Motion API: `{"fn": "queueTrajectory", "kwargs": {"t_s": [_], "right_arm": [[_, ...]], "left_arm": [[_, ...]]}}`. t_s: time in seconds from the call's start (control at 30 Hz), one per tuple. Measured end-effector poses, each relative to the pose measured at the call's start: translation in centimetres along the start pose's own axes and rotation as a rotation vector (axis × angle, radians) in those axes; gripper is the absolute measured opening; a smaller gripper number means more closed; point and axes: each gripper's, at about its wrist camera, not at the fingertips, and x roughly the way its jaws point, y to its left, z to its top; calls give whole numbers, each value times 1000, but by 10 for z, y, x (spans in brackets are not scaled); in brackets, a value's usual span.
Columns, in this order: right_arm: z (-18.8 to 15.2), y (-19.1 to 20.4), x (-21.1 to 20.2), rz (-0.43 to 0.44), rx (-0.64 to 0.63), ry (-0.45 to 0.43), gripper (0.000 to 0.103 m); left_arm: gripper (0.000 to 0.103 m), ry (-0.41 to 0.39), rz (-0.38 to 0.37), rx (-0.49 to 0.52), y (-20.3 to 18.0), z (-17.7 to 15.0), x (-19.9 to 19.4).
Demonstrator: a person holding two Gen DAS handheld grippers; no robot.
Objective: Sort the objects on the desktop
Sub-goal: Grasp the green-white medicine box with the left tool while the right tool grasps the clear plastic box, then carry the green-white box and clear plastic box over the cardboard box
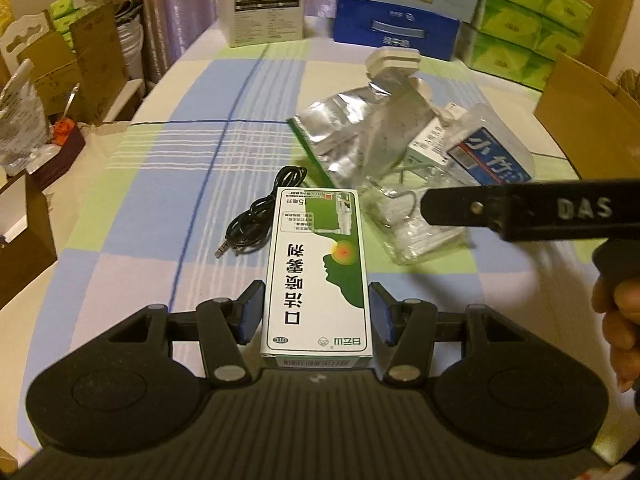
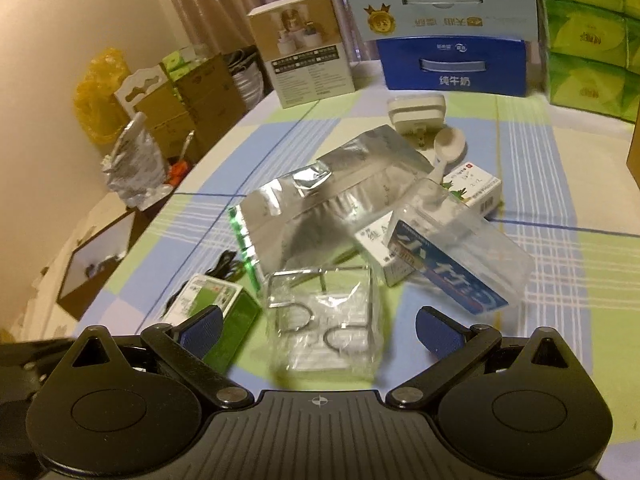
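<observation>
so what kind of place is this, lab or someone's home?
Most likely a home, a dining or storage room. A table under a checked cloth, stacked green tissue packs and milk cartons at the far end, cardboard boxes and curtains along the wall.

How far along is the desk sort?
Early. Nothing looks sorted yet. In hand: left tool grips the green medicine box; right tool is open at the clear packet. Left: foil bag, toothpaste, spoon, black cable.
</observation>
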Motion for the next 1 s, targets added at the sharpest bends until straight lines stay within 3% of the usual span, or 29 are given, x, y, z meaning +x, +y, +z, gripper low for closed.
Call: {"fn": "queueTrajectory", "kwargs": {"t_s": [0.27, 0.33, 0.43, 0.8, 1.0], "right_arm": [[2, 9, 27, -36, -45, 36, 84], [1, 8, 31, -53, -52, 48, 70], [-1, 5, 26, -52, -56, 48, 65], [-44, -11, -35, -122, -83, 69, 64], [-78, -23, -82, -186, -24, 47, 64]], "left_arm": [[51, -7, -5, -20, 3, -2, 4], [52, -3, -8, -16, 4, -2, 5], [52, 4, -10, -10, 4, -2, 8], [52, -6, -3, 17, 0, -3, 10], [51, -4, -23, 44, -14, -12, -2]]}}
